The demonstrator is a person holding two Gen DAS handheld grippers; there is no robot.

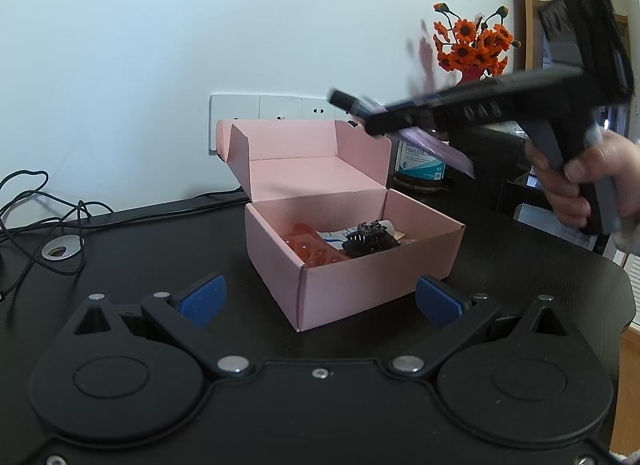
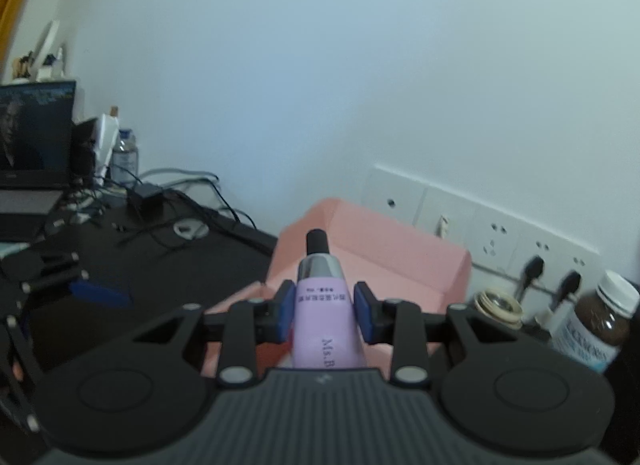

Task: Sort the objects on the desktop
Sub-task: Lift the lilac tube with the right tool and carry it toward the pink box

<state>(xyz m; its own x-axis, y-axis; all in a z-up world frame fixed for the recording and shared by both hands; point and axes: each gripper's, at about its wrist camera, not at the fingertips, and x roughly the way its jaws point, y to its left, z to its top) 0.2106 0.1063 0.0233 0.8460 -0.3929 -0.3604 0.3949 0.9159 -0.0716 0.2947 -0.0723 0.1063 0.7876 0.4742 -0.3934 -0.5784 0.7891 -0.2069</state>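
a: item one, the right gripper (image 2: 324, 315). how are the jaws recorded?

b: closed on a lilac tube (image 2: 326, 321). the blue pads (image 2: 285, 315) are pressed against both sides of the tube's body; its silver collar and black cap project forward past the fingertips. in the left wrist view the same gripper (image 1: 384, 121) is seen blurred, held by a hand (image 1: 588, 185) at the right, with the tube (image 1: 432, 137) carried in the air just above the far right corner of the box.

a: item two, the left gripper (image 1: 320, 299)?

b: jaws spread wide, nothing between them. it is held low over the black desk (image 1: 520, 273), just in front of the near corner of the box.

a: item three, the box?

b: a pink cardboard box (image 1: 360, 277), lid raised upright at the back, set on the desk near the wall sockets (image 1: 276, 107). inside are listed an orange moulded tray (image 1: 308, 249), a black hair claw (image 1: 370, 241) and a white packet (image 1: 332, 235) lying partly under the claw; what lies at the far right of the interior cannot be made out.

a: surroundings?

b: a fish oil bottle (image 1: 420, 165) behind the box, orange artificial flowers (image 1: 476, 45) beyond it, loose black cables (image 1: 40, 217) at the desk's left, a laptop (image 2: 36, 137) farther off.
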